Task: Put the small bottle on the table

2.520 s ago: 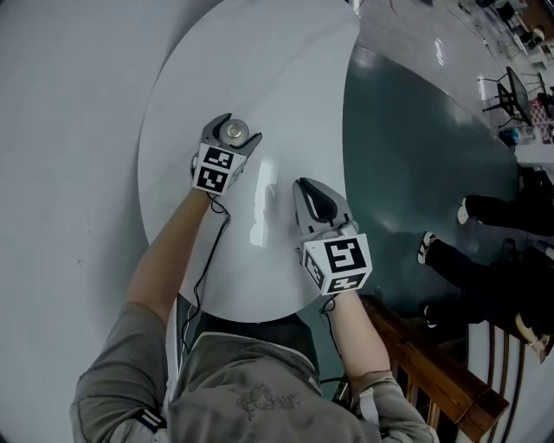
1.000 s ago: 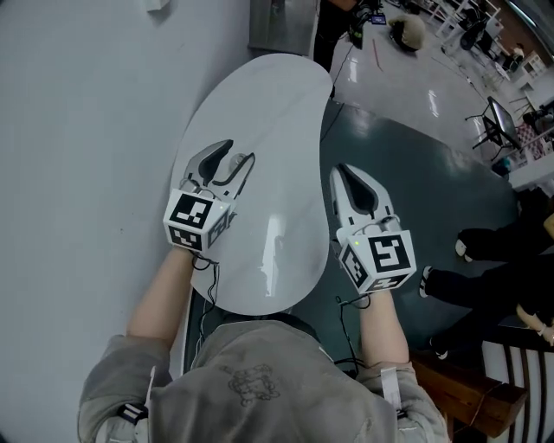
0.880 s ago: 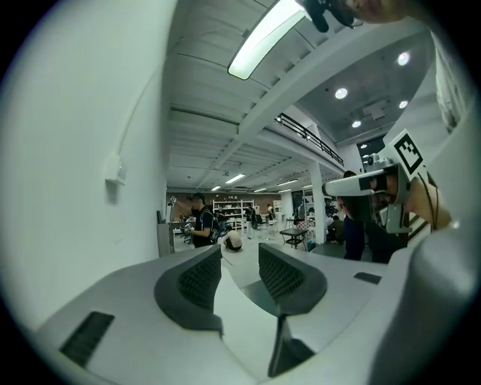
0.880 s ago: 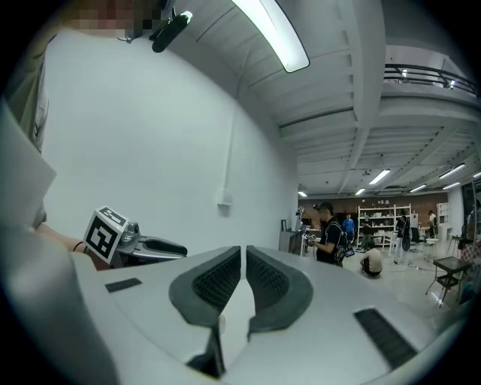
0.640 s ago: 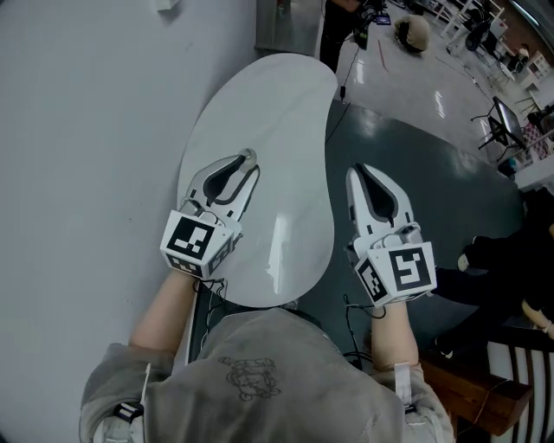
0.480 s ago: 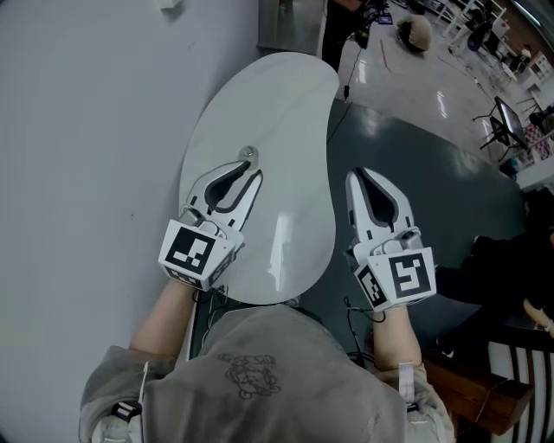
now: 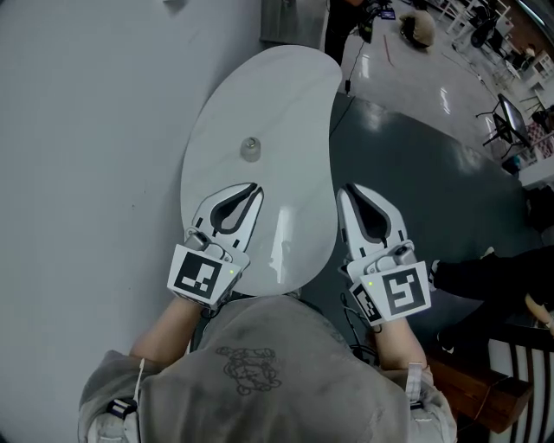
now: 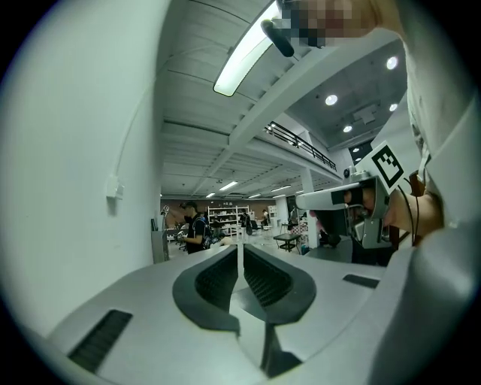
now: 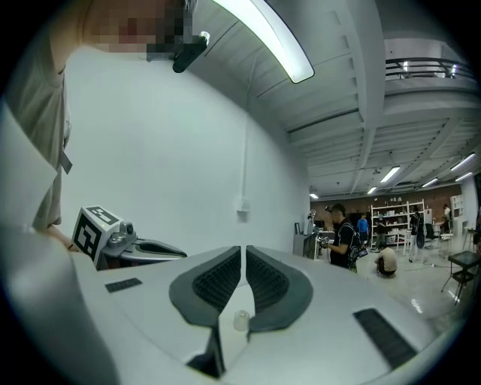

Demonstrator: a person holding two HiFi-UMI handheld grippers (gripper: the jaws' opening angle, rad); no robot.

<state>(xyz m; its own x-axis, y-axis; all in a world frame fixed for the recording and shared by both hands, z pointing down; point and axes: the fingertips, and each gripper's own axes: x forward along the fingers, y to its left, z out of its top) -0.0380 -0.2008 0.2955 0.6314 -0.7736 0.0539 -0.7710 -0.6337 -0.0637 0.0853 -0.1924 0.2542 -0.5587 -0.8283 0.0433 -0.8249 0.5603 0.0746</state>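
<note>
The small bottle (image 7: 250, 149) stands upright and alone on the white oval table (image 7: 277, 86), in the head view. My left gripper (image 7: 254, 187) hovers over the table's near part, a short way behind the bottle and apart from it. Its jaws are shut with nothing between them, as the left gripper view (image 8: 239, 244) also shows. My right gripper (image 7: 346, 189) is beside the table's right edge, over the dark floor, shut and empty (image 9: 243, 248). Each gripper view shows the other gripper off to the side, the right gripper (image 8: 308, 199) and the left gripper (image 9: 174, 251).
A grey wall (image 7: 78, 130) runs along the table's left side. A person's dark-clad legs (image 7: 493, 277) and a wooden seat (image 7: 467, 385) are at the right. A grey cabinet (image 7: 290, 22) stands beyond the table. People stand far off in the hall (image 9: 342, 239).
The left gripper let go of the bottle, drew back toward me and closed its jaws. The bottle stays standing on the table. The right gripper also pulled back.
</note>
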